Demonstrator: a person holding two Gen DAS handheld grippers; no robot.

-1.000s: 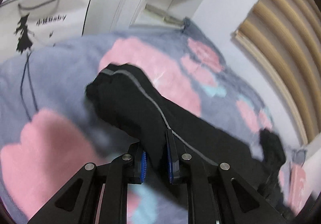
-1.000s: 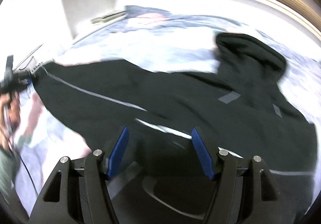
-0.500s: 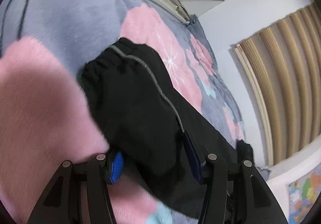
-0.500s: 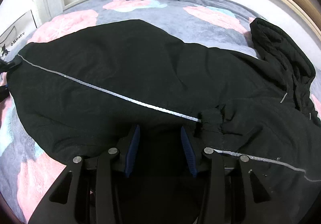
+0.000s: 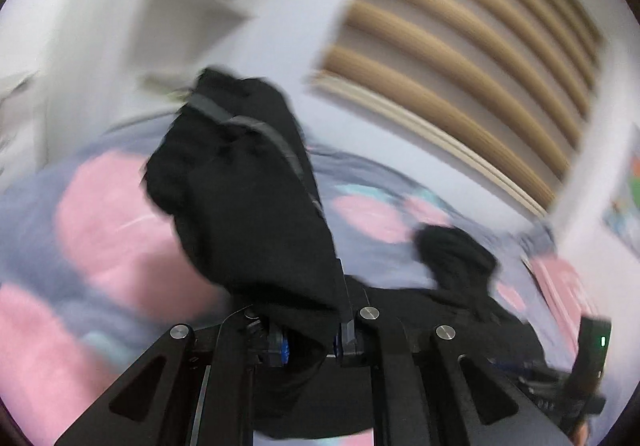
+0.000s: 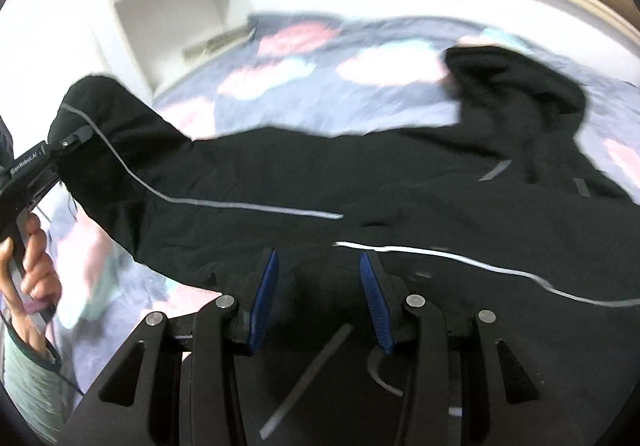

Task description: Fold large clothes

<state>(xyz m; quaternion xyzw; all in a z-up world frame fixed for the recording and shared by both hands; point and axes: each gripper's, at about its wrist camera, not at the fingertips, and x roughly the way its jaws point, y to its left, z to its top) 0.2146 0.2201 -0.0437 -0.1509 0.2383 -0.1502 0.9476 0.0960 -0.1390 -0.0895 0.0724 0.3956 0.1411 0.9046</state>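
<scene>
- The jacket [image 6: 360, 174] lies spread across the bed [image 6: 360, 58], black with thin grey piping, its hood bunched at the far right.
- The left gripper [image 5: 310, 342] has its jaws closing on the end of 1 sleeve [image 5: 248, 198]; the cloth fills the gap between the pads and stands up off the bed in front of the lens.
- From the right view that sleeve end is raised at the far left, pinched in the tool that a hand [image 6: 34, 258] carries.
- The right gripper [image 6: 316, 298] hovers low over the near hem, its blue pads [image 6: 264, 294] part-way apart. Black fabric lies under and between them, but I cannot see the pads pressing on it.
- I judge this the first fold: the sleeve is being carried in over the body.
- The next move likely calls for laying the sleeve flat across the chest without dragging the body, with the right gripper steadying the hem.
- Both views are smeared by motion; shelf and wall slats are only shapes.
- The jacket's near edge is cut off below the right gripper, and the other sleeve is hard to pick out, black on black.
- Whether the left pads hold 1 layer or several I cannot tell.
</scene>
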